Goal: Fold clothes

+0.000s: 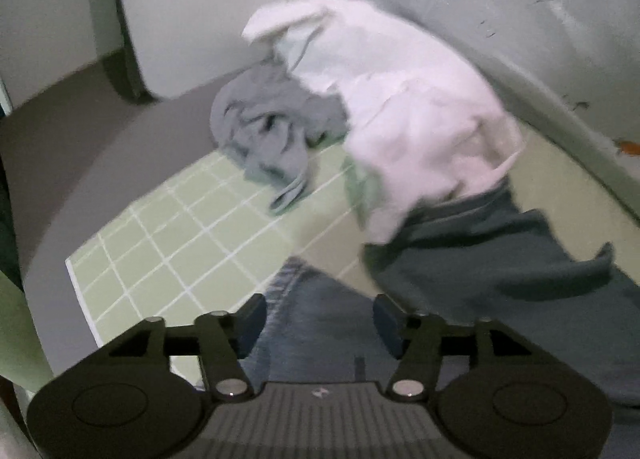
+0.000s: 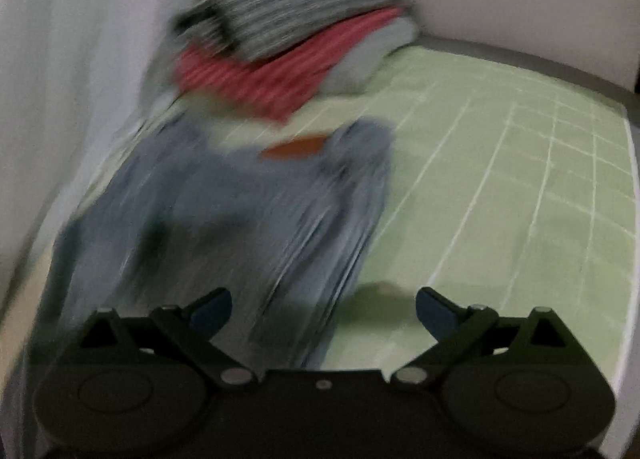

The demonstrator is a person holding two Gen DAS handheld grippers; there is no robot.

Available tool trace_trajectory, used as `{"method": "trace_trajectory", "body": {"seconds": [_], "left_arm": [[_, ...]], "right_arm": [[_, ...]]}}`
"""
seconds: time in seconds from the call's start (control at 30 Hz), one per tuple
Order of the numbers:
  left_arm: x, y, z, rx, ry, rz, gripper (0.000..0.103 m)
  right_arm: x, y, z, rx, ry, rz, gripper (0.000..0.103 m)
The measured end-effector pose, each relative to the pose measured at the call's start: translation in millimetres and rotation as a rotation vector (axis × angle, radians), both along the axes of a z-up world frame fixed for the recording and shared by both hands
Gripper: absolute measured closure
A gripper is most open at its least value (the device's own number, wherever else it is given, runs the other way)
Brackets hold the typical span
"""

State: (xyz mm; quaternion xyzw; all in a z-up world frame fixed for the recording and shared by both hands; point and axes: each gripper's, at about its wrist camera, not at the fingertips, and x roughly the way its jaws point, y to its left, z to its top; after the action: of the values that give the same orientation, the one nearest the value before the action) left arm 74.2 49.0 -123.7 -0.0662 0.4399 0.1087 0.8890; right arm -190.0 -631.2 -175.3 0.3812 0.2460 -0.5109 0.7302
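Blue jeans (image 2: 224, 203) lie spread on the green grid mat (image 2: 500, 179), with a brown waist patch (image 2: 294, 148) at the far end. My right gripper (image 2: 323, 309) is open just above the near end of the jeans; the view is blurred. In the left wrist view my left gripper (image 1: 319, 319) is open over a part of the jeans (image 1: 316, 311). Beyond it lie a dark green garment (image 1: 500, 271), a white garment (image 1: 408, 119) and a crumpled grey garment (image 1: 268, 127) on the mat (image 1: 168, 235).
A stack of folded clothes, grey-striped (image 2: 304, 7) on red-striped (image 2: 276, 79), stands at the mat's far left by a white wall (image 2: 72, 59). A grey wall (image 1: 520, 19) borders the heap on the right. The mat's edge (image 1: 80, 299) meets a grey table top (image 1: 80, 163).
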Motion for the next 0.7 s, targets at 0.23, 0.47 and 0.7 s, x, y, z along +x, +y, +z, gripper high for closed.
{"method": "trace_trajectory", "body": {"seconds": [0.23, 0.47, 0.7], "left_arm": [[-15, -75, 23, 0.03, -0.042, -0.127, 0.033], [-25, -152, 15, 0.031, -0.02, -0.243, 0.033], [-25, -171, 6, 0.032, -0.002, -0.28, 0.033]], "right_arm": [[1, -80, -12, 0.006, -0.094, -0.039, 0.04], [-30, -82, -5, -0.065, -0.031, 0.031, 0.081], [-86, -79, -6, -0.116, 0.191, -0.031, 0.077]]}}
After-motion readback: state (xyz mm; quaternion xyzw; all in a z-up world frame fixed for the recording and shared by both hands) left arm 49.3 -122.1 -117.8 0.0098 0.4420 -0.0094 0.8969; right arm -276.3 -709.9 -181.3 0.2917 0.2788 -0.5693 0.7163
